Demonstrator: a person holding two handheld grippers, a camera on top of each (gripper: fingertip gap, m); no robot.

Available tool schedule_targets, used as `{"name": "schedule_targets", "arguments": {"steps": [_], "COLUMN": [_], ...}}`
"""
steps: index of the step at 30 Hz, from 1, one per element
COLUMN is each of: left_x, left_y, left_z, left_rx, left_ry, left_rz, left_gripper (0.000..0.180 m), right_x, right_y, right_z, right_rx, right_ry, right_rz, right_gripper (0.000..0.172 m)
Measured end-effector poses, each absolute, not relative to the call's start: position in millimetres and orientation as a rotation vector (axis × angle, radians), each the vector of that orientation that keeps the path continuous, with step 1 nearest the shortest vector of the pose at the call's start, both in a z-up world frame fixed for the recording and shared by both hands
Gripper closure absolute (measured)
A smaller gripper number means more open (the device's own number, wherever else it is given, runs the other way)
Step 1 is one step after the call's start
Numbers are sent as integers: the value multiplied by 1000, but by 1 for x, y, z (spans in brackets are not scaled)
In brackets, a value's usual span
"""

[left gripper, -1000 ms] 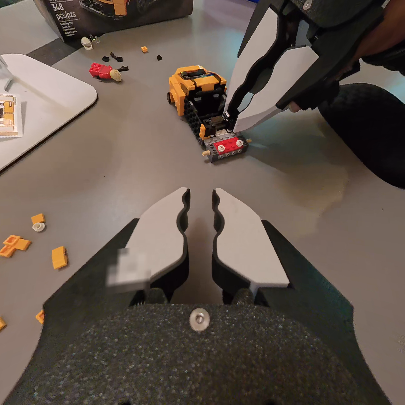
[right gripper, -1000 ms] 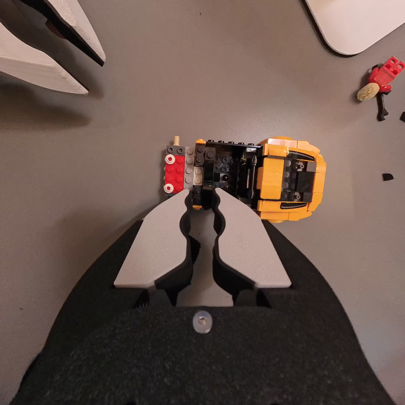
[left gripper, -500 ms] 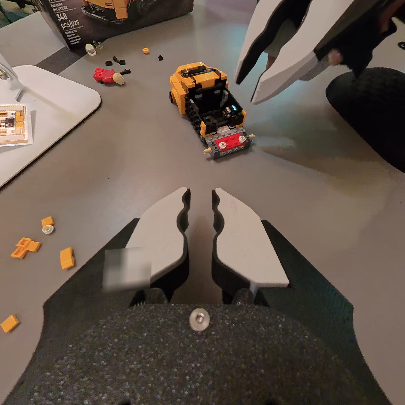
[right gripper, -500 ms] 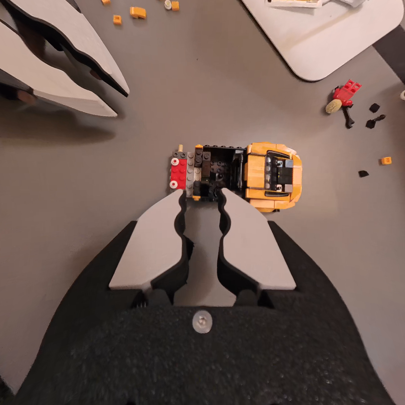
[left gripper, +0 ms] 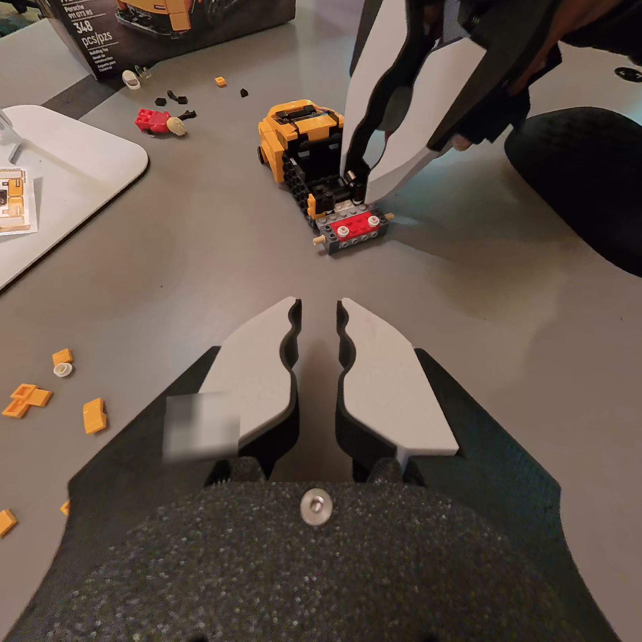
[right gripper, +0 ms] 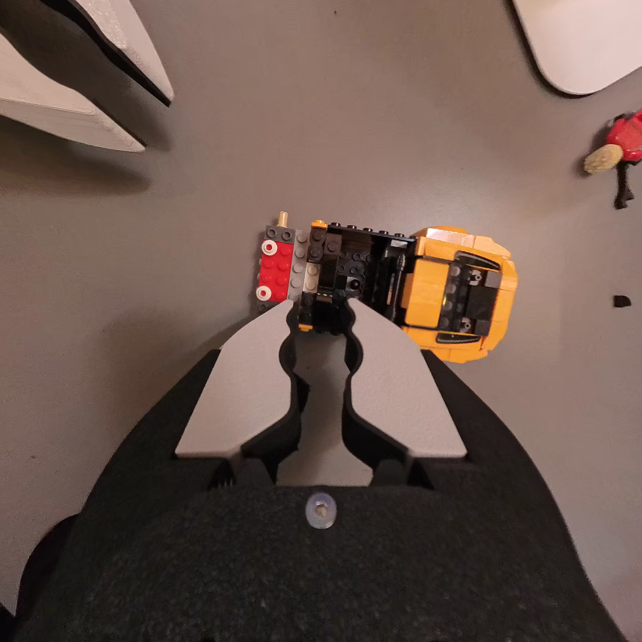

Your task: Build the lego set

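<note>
A partly built orange and black brick car (left gripper: 302, 139) stands on the grey table (left gripper: 173, 260), with a red plate (left gripper: 357, 224) at its near end. My right gripper (right gripper: 320, 304) is down at the car (right gripper: 451, 288). Its fingertips straddle a black section of the side wall next to the red plate (right gripper: 274, 271), and I see no pad pressing on it. In the left wrist view it (left gripper: 361, 187) comes down from above onto the car's right rear. My left gripper (left gripper: 319, 302) is open and empty, low over bare table in front of the car. Its fingers (right gripper: 104, 87) show at the right wrist view's top left.
A dark printed box (left gripper: 156, 27) stands at the back. A white tray (left gripper: 69, 156) with a leaflet (left gripper: 14, 201) lies at the left. A red brick figure (left gripper: 156, 121) and small black bits lie behind the car. Loose orange pieces (left gripper: 93, 415) lie at the left. A dark rounded object (left gripper: 583, 180) is at the right. The grippers' ends are close to 11 centimetres from one another.
A second ago my right gripper's fingers were narrower at the car's rear side. It then lifted away with the jaws wider, and is now back down at the same spot. My left gripper stayed put.
</note>
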State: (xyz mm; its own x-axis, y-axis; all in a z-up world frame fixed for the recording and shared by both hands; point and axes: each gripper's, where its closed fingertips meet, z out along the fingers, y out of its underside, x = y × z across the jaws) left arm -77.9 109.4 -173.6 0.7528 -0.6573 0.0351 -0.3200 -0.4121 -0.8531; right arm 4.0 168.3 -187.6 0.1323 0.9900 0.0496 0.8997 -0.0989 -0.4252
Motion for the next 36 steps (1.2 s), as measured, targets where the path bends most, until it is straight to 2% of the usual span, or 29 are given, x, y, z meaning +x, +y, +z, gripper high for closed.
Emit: {"name": "schedule_targets", "arguments": {"steps": [2,11,12,13,15,18,36], "left_x": [-77,-71,-69,-66,-61,-57,-57], "left_y": [108,106,106,105,104,103,102], "left_z": [-173,-166,-164,-162,-160,-161,-162], "left_rx": [-2019,-2010,-2005,-2004,-2017,-2041,-2045], "left_ry": [741,679,655,628,567,514,529], "left_rz": [-466,-612,-666,-726,-851,-945,-919], "left_gripper": [162,156,154,153,150,147,149], "right_x": [2,-1,-2,-4,-6,-2,19], "right_y": [167,154,150,146,138,139,142], "right_z": [-188,-176,-174,-170,-166,-170,-157], "right_rx": [-2055,-1684,-1653,-1609,-1536,-1529,-1664], "right_ry": [-1850,-1935,-1929,-1912,-1909,-1917,-1862], "right_rz": [372,383,394,413,430,352,544], "right_gripper": [154,157,159,170,170,169,169]}}
